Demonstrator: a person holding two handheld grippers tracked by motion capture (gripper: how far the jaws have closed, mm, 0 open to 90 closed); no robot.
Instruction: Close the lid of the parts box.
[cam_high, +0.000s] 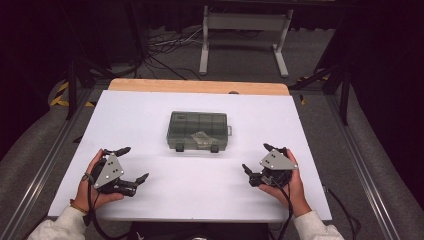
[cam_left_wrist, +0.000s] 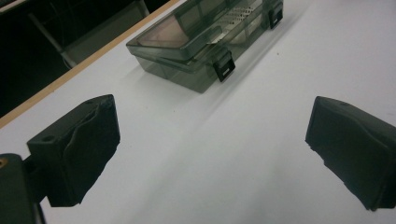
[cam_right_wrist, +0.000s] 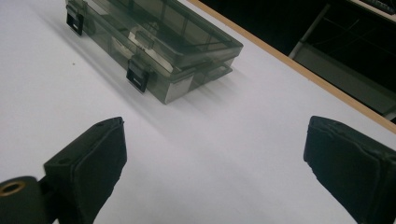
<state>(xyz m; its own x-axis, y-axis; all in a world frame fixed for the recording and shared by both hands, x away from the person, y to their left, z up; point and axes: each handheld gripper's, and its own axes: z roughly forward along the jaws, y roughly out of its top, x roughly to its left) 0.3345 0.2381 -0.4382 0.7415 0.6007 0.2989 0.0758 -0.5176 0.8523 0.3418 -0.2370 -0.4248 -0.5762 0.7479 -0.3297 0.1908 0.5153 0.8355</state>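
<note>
Hands rest at the near corners of the white table (cam_high: 150, 110), each holding a gripper. At the left of the high view, the left gripper (cam_high: 136, 163) lies low over the table with its 2 jaws spread wide and nothing between them; its own view shows bare tabletop in the gap (cam_left_wrist: 212, 140). Past it, toward the middle of the table, sits a smoky translucent compartment box (cam_high: 198, 131), lid down, with 2 black latches (cam_high: 179, 147) on its near side, both looking fastened. The box stands well apart from both grippers, roughly midway between them and farther from the person. Through the lid, dividers and a pale packet-like item (cam_high: 201, 137) show, though what it is cannot be told. At the right, the right gripper (cam_high: 256, 157) also has its 2 jaws wide apart, holding nothing, and in the right gripper view it points toward the box's right end (cam_right_wrist: 196, 70). A wooden edge (cam_high: 200, 86) borders the table's far side.
</note>
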